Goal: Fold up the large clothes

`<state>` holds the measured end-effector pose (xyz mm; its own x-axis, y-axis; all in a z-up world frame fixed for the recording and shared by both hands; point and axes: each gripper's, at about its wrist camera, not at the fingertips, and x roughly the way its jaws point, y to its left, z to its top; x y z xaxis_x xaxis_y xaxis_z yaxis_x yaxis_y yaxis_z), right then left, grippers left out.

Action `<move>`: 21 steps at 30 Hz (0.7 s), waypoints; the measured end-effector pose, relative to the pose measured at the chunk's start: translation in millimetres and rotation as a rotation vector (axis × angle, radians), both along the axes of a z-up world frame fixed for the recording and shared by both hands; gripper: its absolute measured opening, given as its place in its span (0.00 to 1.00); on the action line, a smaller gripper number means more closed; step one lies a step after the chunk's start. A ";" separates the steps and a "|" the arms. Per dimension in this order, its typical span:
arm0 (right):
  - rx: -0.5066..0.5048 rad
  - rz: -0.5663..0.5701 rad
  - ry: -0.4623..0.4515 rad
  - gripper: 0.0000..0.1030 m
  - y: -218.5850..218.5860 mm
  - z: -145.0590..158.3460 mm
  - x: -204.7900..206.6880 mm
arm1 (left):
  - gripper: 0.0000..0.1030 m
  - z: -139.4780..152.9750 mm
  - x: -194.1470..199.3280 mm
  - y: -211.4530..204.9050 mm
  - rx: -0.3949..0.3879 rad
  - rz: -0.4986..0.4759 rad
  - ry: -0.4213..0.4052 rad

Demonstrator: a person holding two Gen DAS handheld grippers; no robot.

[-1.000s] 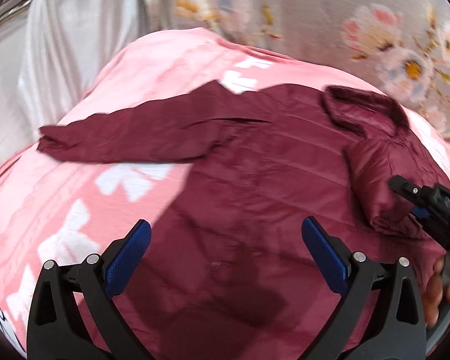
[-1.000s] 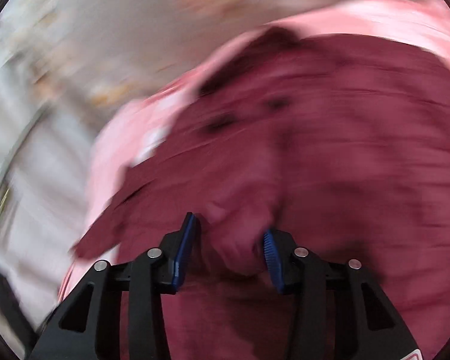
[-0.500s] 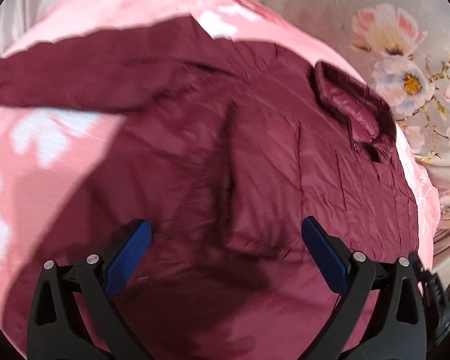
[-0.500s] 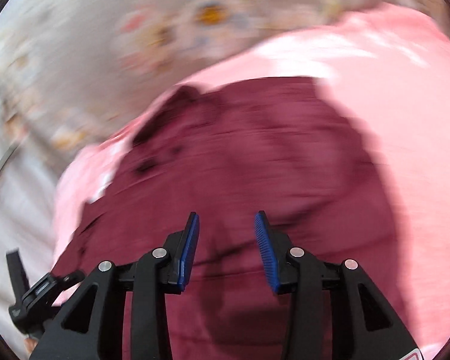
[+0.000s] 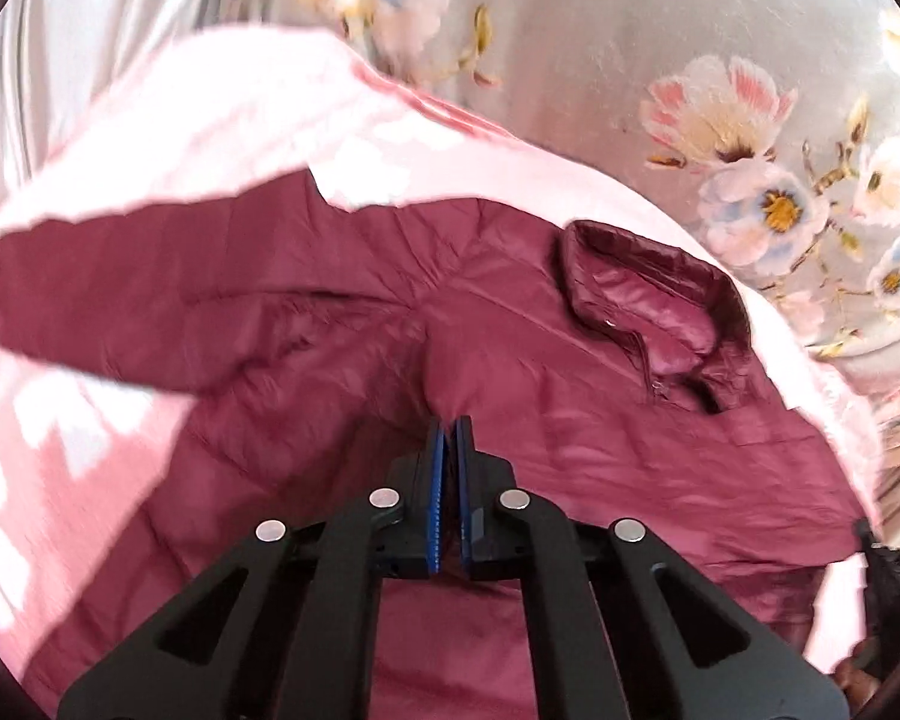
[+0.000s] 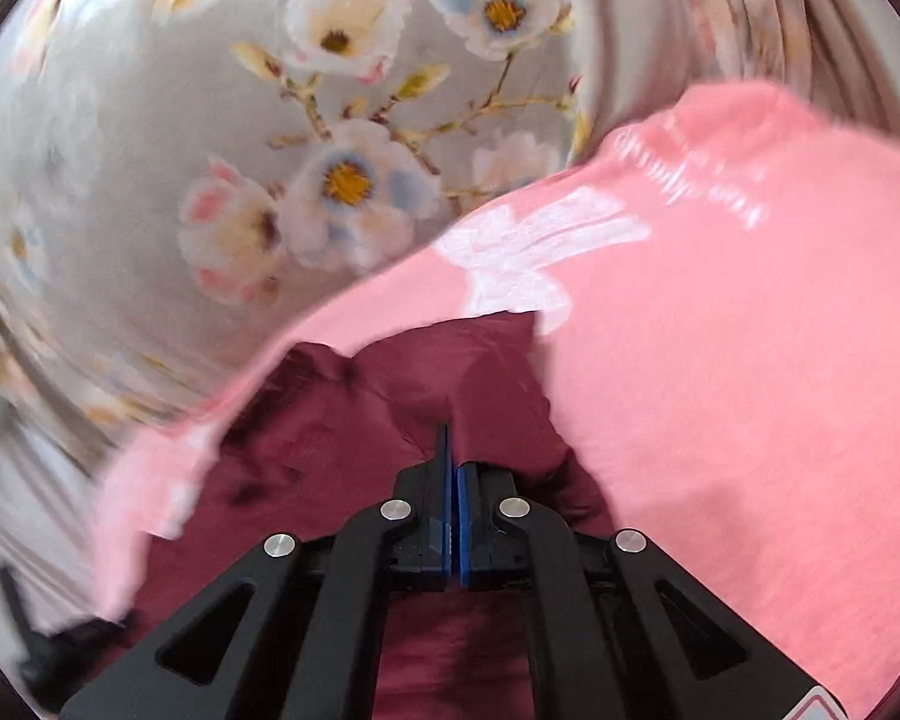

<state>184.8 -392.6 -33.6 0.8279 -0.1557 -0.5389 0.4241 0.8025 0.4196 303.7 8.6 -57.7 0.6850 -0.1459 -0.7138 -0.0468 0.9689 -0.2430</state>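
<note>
Looking down my left gripper [image 5: 449, 423], I see its blue-padded jaws pressed together on a pinch of the maroon jacket [image 5: 510, 324], the fabric rising to them in a small peaked ridge. The jacket is thin, quilted and slightly glossy, creased in soft lines, spread flat on a pink blanket [image 5: 168, 114] with white shapes printed on it. Its stand-up collar [image 5: 648, 306] curls open toward the right, and one long sleeve [image 5: 102, 294] stretches out to the left. My right gripper [image 6: 452, 432] is likewise clamped on a fold of the same cloth near its edge, where the maroon meets the fuzzy pink. Both tools tilt downward at the blanket. Behind hangs grey floral fabric [image 6: 342, 180], smooth with pale blossoms; the edges of both views are blurred
</note>
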 end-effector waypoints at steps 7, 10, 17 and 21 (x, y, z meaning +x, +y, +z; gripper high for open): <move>0.064 0.016 0.240 0.04 -13.1 -44.0 30.0 | 0.00 -54.2 19.2 -7.5 0.115 0.007 0.104; -0.009 -0.068 0.181 0.08 5.6 -23.5 5.0 | 0.00 -55.5 19.2 -7.0 0.094 0.005 0.095; -0.129 0.372 0.165 0.08 137.7 -15.2 37.6 | 0.00 -56.2 10.1 1.3 0.064 0.001 0.086; -0.142 0.488 0.293 0.04 182.3 -53.5 72.1 | 0.10 -49.8 2.9 28.3 -0.022 0.003 0.107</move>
